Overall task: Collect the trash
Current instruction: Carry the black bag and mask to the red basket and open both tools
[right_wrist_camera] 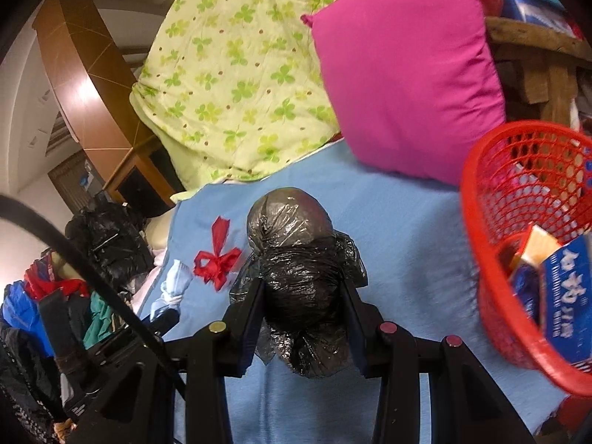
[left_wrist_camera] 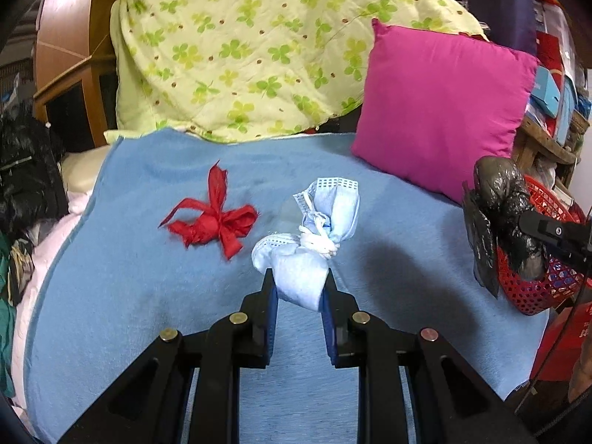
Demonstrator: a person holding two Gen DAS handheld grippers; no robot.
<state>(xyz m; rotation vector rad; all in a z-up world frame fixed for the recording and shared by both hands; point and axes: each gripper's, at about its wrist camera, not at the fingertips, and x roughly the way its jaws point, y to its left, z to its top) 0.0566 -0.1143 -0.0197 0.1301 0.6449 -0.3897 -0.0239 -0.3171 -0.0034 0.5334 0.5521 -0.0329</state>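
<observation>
red ribbon scrap (left_wrist_camera: 211, 218): flat on blue blanket (left_wrist_camera: 148, 296), left of mask, longest tail pointing away | left tongs (left_wrist_camera: 298, 277): clamped on knotted face mask (left_wrist_camera: 314, 229), long axis running away, raised | right tongs (right_wrist_camera: 303, 296): clamped on black bag bundle (right_wrist_camera: 296, 259), lengthwise, left of red basket (right_wrist_camera: 492, 259) at blanket's right edge; open blanket between

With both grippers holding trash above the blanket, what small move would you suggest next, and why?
Probably carry the right gripper a little further right and over the rim of the red basket. It is shut on the black plastic bundle, and the basket sits just beside it with trash already inside. The left gripper can follow with its knotted blue mask.
</observation>
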